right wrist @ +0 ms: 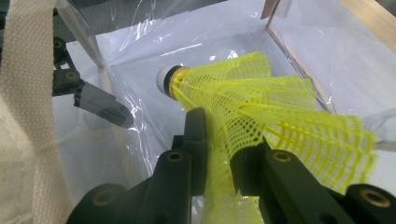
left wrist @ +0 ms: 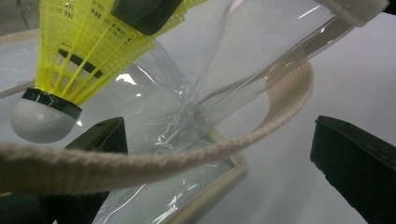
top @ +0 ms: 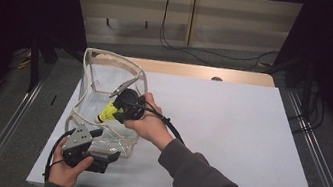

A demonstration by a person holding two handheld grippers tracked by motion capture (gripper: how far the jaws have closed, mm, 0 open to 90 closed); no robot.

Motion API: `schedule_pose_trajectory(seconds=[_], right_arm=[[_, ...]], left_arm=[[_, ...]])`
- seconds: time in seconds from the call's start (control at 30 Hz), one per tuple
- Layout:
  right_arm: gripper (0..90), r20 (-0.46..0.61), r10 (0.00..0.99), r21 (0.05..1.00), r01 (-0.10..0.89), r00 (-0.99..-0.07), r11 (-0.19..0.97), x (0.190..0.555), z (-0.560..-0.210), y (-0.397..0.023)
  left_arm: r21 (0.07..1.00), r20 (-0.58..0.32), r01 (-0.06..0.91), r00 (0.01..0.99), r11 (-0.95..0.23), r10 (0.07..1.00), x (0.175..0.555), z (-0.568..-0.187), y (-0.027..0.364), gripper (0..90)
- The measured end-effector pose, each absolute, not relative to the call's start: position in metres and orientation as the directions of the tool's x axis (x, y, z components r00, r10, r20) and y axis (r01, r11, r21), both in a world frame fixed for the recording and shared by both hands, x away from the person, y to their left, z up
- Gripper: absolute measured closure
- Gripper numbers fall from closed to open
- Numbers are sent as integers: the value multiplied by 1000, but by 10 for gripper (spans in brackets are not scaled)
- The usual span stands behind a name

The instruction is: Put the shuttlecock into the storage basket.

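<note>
Yellow plastic shuttlecock (right wrist: 261,116) skirt pinched flat by right gripper (right wrist: 219,154), feather end cut off by frame, clear plastic bag (top: 107,71) mouth open beneath, left gripper (left wrist: 219,154) jaws spread around webbing handle (left wrist: 280,112), white table (top: 248,137) free at right.

Overhead forward-down, both tool views close-up

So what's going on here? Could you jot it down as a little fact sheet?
Item: yellow shuttlecock, white cork tip
Right gripper: jaws pinch the shuttlecock's mesh skirt, cork pointing into the bag
Container: clear plastic bag with cream webbing handle
Left gripper: at the bag's near edge, handle strap across its open jaws
Surface: white table
</note>
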State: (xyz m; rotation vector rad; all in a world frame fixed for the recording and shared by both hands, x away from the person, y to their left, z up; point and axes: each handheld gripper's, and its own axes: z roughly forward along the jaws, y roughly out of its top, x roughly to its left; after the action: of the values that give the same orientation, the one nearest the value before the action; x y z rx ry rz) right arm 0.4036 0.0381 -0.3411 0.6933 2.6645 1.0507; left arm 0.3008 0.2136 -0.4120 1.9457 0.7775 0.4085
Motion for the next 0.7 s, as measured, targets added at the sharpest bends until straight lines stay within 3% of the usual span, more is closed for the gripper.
schedule_pose_trajectory(seconds=[0.27,0.5,0.7], right_arm=[[814,-7,485,669,356,-874,652,404,-343,38],[686,13,496,653,383,-868,653,404,-343,36],[632,22,506,656,395,-862,643,403,-342,36]], left_arm=[[877,-43,349,741,-330,670,301,-412,214,41],[879,-43,349,737,-325,675,300,-412,214,41],[881,-45,347,738,-321,673,300,-412,214,41]])
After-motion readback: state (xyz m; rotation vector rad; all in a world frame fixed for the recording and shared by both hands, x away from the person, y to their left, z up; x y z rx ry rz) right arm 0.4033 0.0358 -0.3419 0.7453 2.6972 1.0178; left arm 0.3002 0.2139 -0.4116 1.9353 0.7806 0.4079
